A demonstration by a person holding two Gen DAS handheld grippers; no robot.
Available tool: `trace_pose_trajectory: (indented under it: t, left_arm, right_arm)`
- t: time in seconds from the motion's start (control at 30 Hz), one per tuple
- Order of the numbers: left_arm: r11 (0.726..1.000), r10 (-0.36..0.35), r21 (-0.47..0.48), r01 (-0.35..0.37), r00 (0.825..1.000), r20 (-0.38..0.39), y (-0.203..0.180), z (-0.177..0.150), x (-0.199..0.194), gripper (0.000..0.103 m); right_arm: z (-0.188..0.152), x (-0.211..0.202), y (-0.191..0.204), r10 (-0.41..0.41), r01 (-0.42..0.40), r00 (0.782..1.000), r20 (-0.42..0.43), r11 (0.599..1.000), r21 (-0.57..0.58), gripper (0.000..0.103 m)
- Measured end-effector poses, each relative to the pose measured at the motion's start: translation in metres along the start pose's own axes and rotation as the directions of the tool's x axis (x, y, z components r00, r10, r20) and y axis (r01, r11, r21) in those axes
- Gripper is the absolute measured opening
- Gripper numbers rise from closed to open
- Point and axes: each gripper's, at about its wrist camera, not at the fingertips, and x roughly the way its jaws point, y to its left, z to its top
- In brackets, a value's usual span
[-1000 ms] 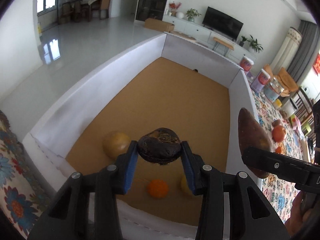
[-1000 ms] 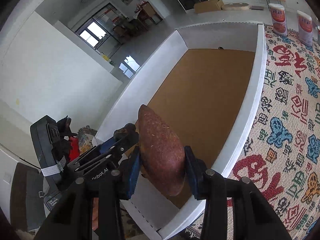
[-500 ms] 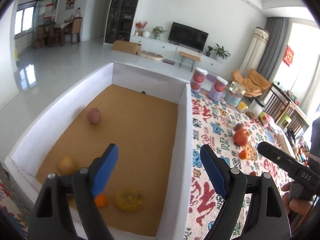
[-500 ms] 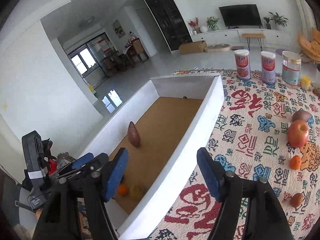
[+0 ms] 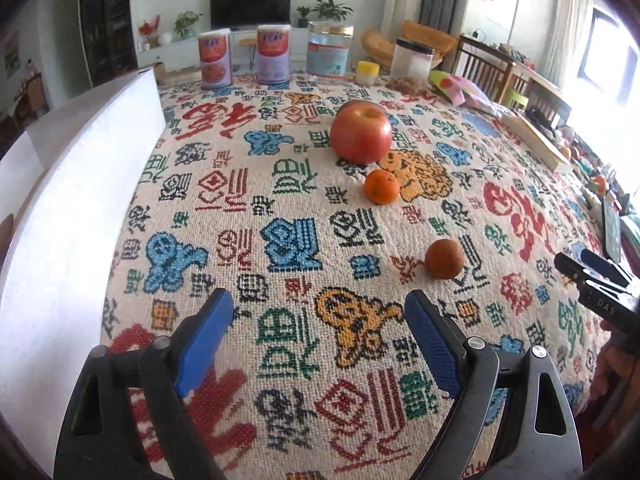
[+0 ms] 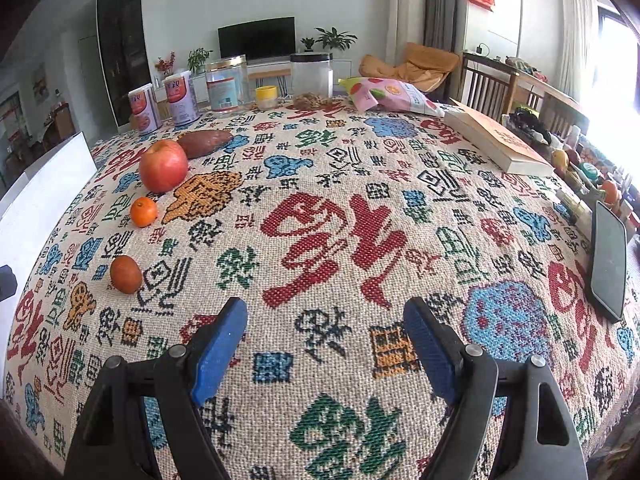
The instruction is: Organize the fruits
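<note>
Far left on my left cam there's the white box (image 5: 80, 168), just its outer wall showing, so I can't see what's inside. My left gripper (image 5: 318, 332) hangs over the patterned tablecloth (image 5: 280, 200) with its jaws spread wide, nothing between them. Ahead of it sit the leftover fruits in a loose line: the red apple (image 5: 361, 133) farthest, a small orange (image 5: 381, 187) just beside it, then a brownish round fruit (image 5: 444, 259) nearest me. On the right cam, a sweet potato (image 6: 205, 143) lies touching the apple's far side. My right gripper (image 6: 325, 336) is also wide open and empty, well apart from the fruit. A phone (image 6: 609, 258) lies at far right.
</note>
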Motion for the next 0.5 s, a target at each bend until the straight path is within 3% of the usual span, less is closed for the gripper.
trace_pose_trajectory:
  t: [0.17, 0.3, 0.5]
  left_arm:
    - [0.998, 0.007, -0.055, -0.01, 0.999, -0.042, 0.007, 0.0, 0.038, 0.089]
    - [0.998, 0.052, -0.032, -0.053, 0.998, -0.017, 0.002, -0.004, 0.041, 0.089]
    - [0.998, 0.062, -0.007, -0.063, 0.998, -0.031, -0.004, -0.003, 0.046, 0.095]
  right_arm:
    - [0.0, 0.013, -0.022, 0.004, -0.002, 0.999, -0.04, 0.998, 0.065, 0.081]
    - [-0.002, 0.024, -0.022, 0.017, -0.012, 0.996, -0.088, 0.998, 0.063, 0.081]
    - [-0.004, 0.028, -0.016, 0.021, -0.016, 0.995, -0.1, 0.999, 0.044, 0.092]
